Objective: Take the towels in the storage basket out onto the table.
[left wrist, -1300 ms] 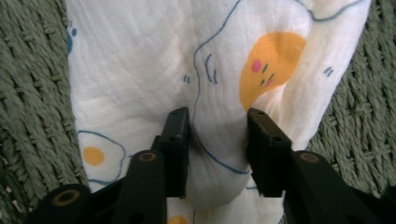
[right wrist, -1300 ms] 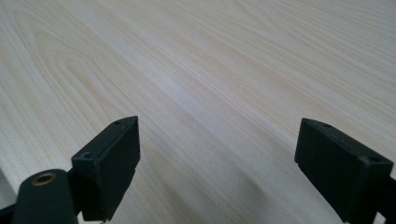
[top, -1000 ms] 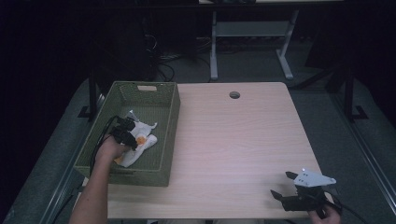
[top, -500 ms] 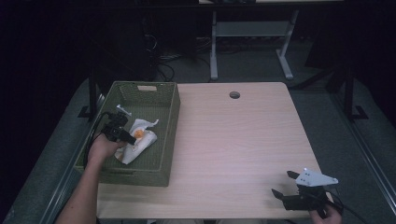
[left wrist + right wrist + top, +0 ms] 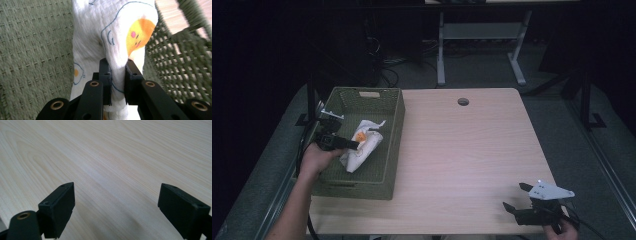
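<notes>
1. Left tool: jaws closed on a fold of the white egg-print cloth; cloth lies in the green woven basket, at 9 o'clock on the surface
2. Cloth: judged soft, light; pinch a bunched fold
3. Right tool: wide open, empty, at 5 o'clock; cloth's underside hidden

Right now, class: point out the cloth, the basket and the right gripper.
cloth (image 5: pixel 105 32): left gripper view, its white printed fold above the jaws.
basket (image 5: pixel 396 125): high view, its right rim.
right gripper (image 5: pixel 518 197): high view, midway between its open fingertips.
</notes>
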`<state>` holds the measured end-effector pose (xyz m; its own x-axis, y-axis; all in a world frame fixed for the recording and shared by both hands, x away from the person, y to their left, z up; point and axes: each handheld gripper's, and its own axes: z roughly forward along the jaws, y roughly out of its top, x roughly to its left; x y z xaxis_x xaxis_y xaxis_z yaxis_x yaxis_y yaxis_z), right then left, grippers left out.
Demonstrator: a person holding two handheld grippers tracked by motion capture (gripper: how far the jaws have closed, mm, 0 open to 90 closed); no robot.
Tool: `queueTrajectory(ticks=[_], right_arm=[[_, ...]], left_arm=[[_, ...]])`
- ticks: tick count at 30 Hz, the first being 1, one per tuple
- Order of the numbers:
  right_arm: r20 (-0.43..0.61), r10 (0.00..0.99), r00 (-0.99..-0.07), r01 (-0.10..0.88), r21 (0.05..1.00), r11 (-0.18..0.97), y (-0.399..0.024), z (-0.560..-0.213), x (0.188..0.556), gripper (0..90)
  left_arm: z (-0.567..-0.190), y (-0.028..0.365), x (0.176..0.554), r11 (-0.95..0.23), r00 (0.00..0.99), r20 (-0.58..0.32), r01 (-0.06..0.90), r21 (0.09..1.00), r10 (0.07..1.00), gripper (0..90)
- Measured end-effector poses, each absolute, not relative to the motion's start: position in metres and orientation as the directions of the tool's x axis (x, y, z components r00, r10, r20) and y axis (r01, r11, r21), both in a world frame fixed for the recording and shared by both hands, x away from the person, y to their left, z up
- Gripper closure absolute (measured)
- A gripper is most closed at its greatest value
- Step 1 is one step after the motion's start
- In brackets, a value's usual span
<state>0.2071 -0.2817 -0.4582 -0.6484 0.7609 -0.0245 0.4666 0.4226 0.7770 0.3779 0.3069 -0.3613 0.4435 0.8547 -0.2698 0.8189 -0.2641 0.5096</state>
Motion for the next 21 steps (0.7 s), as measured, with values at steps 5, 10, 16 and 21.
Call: queueTrajectory(ticks=[5,10,16,21], right_arm=[[-0.023,0.764,-0.644,0.469,0.778,0.419,-0.282,-0.458,0.208,13.9],[-0.031,0.760,-0.649,0.461,0.779,0.426,-0.282,-0.457,0.207,13.9],[-0.028,0.762,-0.647,0.463,0.780,0.422,-0.282,-0.458,0.208,13.9],[-0.031,0.758,-0.651,0.459,0.779,0.426,-0.281,-0.457,0.207,13.9]], left_arm=[[-0.359,0.313,0.374,-0.220,0.435,-0.318,0.816,0.535,0.842,79.1],[-0.357,0.322,0.370,-0.166,0.421,-0.362,0.811,0.561,0.832,79.1],[-0.357,0.331,0.367,-0.106,0.406,-0.423,0.811,0.576,0.810,79.0],[-0.357,0.333,0.366,-0.064,0.400,-0.462,0.805,0.589,0.792,78.8]])
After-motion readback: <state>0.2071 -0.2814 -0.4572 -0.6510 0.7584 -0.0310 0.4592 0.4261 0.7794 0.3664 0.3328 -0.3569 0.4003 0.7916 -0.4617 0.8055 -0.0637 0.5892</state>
